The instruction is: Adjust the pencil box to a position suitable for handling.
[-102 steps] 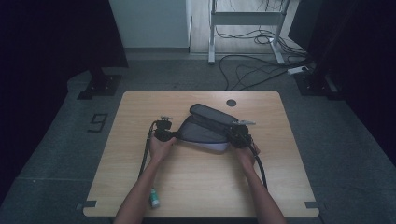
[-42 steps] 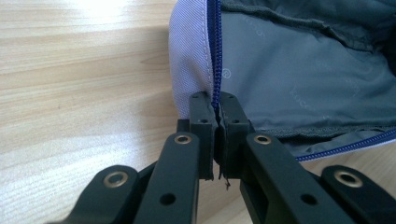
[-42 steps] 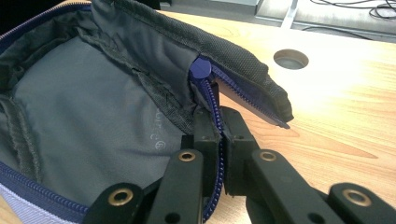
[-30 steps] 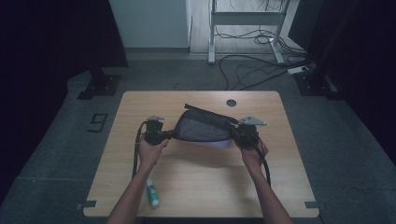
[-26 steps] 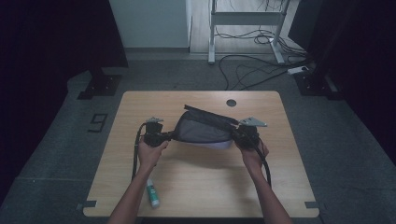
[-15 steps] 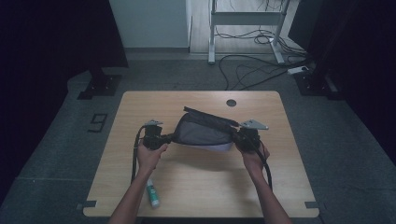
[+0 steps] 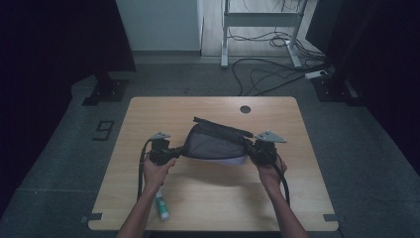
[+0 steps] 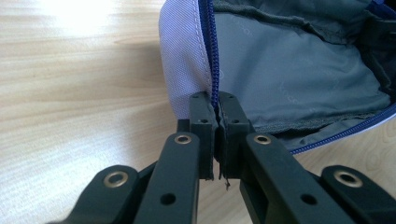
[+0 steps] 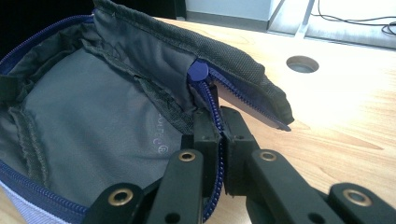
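Observation:
A grey fabric pouch [image 7: 215, 144] with a blue zip hangs stretched between both grippers over the middle of the wooden table [image 7: 297, 188]. My left gripper [image 7: 173, 151] is shut on the pouch's left end; in the left gripper view its jaws pinch the blue zip edge [image 8: 214, 88] of the pouch [image 8: 299, 65]. My right gripper [image 7: 251, 148] is shut on the right end; in the right gripper view its jaws clamp the zip tape [image 9: 215, 121] just below the round blue zip slider [image 9: 198, 71]. The pouch [image 9: 93, 116] gapes open, showing its grey lining.
A small green-and-white tube [image 7: 161, 206] lies on the table by the left forearm near the front edge. A round cable hole [image 7: 245, 109] sits near the table's far edge. Cables and a desk frame [image 7: 257, 29] lie on the floor beyond.
Both grippers have drawn apart, the left one moving left, and the pouch has been pulled up off the table and stretched wider, its mouth open.

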Demonstrator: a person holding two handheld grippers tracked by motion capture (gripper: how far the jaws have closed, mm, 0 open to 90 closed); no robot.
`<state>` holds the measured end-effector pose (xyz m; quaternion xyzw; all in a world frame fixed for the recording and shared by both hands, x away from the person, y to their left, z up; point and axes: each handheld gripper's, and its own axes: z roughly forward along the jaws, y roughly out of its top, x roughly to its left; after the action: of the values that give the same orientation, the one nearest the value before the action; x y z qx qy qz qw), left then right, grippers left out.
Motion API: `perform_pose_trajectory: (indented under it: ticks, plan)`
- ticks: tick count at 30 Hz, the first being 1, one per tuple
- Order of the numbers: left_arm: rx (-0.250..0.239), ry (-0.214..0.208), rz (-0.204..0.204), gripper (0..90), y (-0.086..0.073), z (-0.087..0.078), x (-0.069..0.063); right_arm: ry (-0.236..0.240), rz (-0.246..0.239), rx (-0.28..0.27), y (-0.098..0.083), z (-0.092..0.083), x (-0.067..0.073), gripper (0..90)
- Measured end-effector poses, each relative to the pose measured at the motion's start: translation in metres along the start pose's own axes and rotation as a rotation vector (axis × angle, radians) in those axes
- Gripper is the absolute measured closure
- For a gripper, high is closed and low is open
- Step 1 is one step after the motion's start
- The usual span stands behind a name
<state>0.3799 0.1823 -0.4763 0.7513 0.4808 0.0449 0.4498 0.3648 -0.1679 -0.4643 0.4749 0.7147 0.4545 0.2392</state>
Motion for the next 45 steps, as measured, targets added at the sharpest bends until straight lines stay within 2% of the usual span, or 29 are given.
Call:
perform_pose_trajectory:
  ticks: [9, 16, 25, 30, 33, 37, 41, 45]
  plan:
    - [0.005, -0.022, 0.006, 86.5, -0.018, -0.008, -0.004, 0.018, -0.022, 0.0, -0.011, -0.012, 0.008, 85.1]
    - [0.035, -0.037, 0.001, 86.3, -0.034, -0.007, -0.006, 0.038, -0.008, 0.0, -0.024, -0.017, 0.012, 85.0]
    - [0.1, -0.04, -0.007, 84.6, -0.049, 0.005, -0.004, 0.046, 0.028, 0.063, -0.049, -0.003, 0.006, 85.2]
    - [0.116, -0.041, -0.006, 82.3, -0.05, 0.008, -0.005, 0.036, 0.034, 0.094, -0.057, 0.002, 0.002, 84.9]
    - [0.126, -0.032, -0.003, 81.2, -0.05, 0.01, -0.006, 0.014, 0.016, 0.113, -0.06, 0.004, 0.001, 84.5]
    - [0.129, -0.033, -0.004, 79.5, -0.051, 0.012, -0.006, 0.013, 0.029, 0.128, -0.066, 0.007, -0.002, 84.4]
    - [0.124, -0.026, -0.005, 73.5, -0.05, 0.013, -0.006, 0.013, 0.029, 0.138, -0.068, 0.009, -0.002, 79.5]
    - [0.095, 0.0, 0.008, 58.0, -0.049, 0.014, -0.007, -0.005, 0.011, 0.125, -0.067, 0.007, -0.001, 71.0]
